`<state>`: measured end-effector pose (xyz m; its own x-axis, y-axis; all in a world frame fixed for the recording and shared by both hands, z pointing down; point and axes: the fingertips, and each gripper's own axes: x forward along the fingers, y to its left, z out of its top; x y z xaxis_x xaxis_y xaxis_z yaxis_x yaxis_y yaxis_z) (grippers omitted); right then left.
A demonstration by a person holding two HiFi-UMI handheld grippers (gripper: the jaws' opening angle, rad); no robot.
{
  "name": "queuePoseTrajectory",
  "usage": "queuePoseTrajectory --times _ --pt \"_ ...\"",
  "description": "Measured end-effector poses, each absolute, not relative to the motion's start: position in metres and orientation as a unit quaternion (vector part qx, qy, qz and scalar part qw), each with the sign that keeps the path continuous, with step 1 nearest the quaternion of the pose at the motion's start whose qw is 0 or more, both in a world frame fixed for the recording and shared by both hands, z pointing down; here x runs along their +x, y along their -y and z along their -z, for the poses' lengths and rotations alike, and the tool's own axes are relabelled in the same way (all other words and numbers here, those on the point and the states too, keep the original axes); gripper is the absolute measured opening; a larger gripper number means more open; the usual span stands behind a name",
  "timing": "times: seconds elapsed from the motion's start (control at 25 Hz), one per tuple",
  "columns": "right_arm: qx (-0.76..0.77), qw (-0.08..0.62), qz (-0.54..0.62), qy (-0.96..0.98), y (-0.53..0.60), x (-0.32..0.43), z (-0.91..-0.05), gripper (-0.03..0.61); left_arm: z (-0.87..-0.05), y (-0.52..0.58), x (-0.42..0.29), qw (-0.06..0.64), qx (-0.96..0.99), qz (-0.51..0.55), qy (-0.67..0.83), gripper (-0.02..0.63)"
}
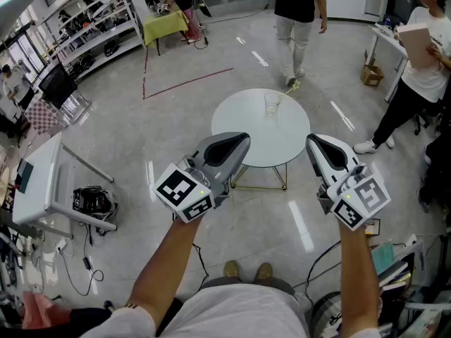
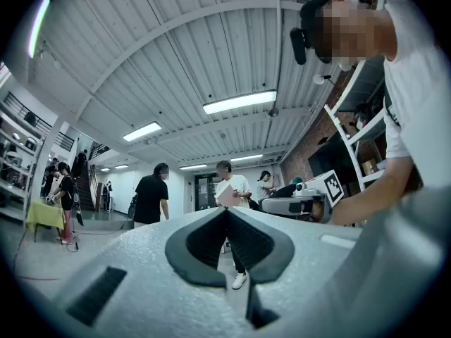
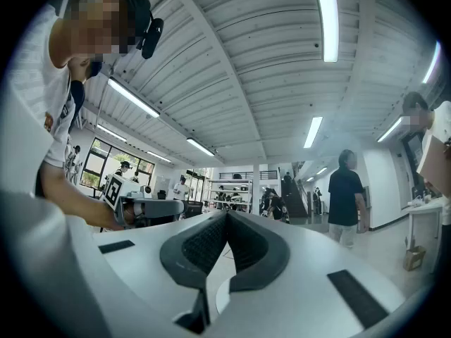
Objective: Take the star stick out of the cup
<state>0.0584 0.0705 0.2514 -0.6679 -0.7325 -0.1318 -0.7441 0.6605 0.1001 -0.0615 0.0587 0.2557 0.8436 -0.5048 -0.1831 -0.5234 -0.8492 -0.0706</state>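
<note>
From here I see the round white table (image 1: 282, 143) sitting in the middle of the frame in the head view, with the clear cup (image 1: 272, 105) near its far edge. The star stick (image 1: 284, 95) stands in the cup and leans toward the upper right. The 2 grippers are held side by side in the lower half of the frame, nearer than the table and well apart from the cup. The left gripper (image 1: 238, 142) is clenched with its jaws meeting at the tip and nothing between them; the right gripper (image 1: 316, 144) is likewise squeezed closed and empty. At the top centre a person in a black shirt (image 1: 299, 5) walks on the grey floor (image 1: 176, 118), and a yellow-covered table (image 1: 165, 25) stands at the upper left.
</note>
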Motion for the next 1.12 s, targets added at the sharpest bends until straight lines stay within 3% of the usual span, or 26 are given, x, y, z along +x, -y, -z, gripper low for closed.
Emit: queuePoseTrajectory --times 1.12 --pt "-0.387 0.066 -0.056 -0.918 -0.055 0.114 -0.259 0.009 -0.263 -0.043 -0.026 0.059 -0.948 -0.075 -0.304 0.014"
